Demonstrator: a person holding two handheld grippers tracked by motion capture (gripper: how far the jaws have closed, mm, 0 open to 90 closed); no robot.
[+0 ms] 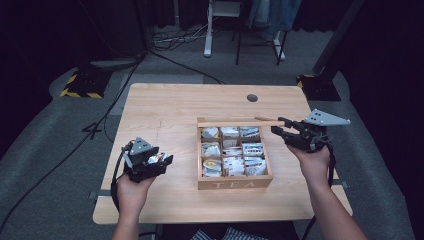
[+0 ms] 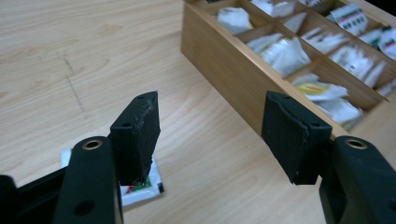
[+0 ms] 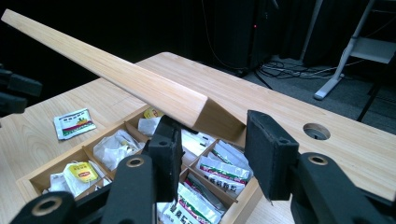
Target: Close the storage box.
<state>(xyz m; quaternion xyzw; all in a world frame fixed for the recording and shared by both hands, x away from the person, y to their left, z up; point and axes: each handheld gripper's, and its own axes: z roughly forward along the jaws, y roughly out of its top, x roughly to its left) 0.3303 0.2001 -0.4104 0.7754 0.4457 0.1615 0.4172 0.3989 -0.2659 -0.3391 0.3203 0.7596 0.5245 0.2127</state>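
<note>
A: Where's the small white tea sachet with the green-and-red print (image 2: 140, 190)?

B: Flat on the pale wood counter (image 1: 165, 107), left of the partitioned wooden tea box marked TEA (image 1: 235, 183), well apart from it. In the left gripper view it's under the left pad, half hidden.

A: Left tongs (image 1: 161, 161) got it?

B: No. Pads spread, nothing between them, bare counter showing thru the gap. Looks let go, set outside the box on purpose, prob. so packets get sorted out one by one. That's my read.

A: And the right tongs (image 1: 278, 129)?

B: At the box's far right corner, by the long light-wood hinged lid (image 3: 112, 72). Lid stands up off the box, tilted. In the right gripper view its end sits just beyond the pads, which stand apart w/ a gap each side. Can't tell if they pinch it or just prop it; high view too small.

A: Why hold there?

B: Keeps the lid from dropping on the compartments so the other hand has free access. The white paper tea packets (image 3: 219, 170) inside stay reachable that way.

A: Risk?

B: If the right hand drifts, the lid could fall shut.
</note>
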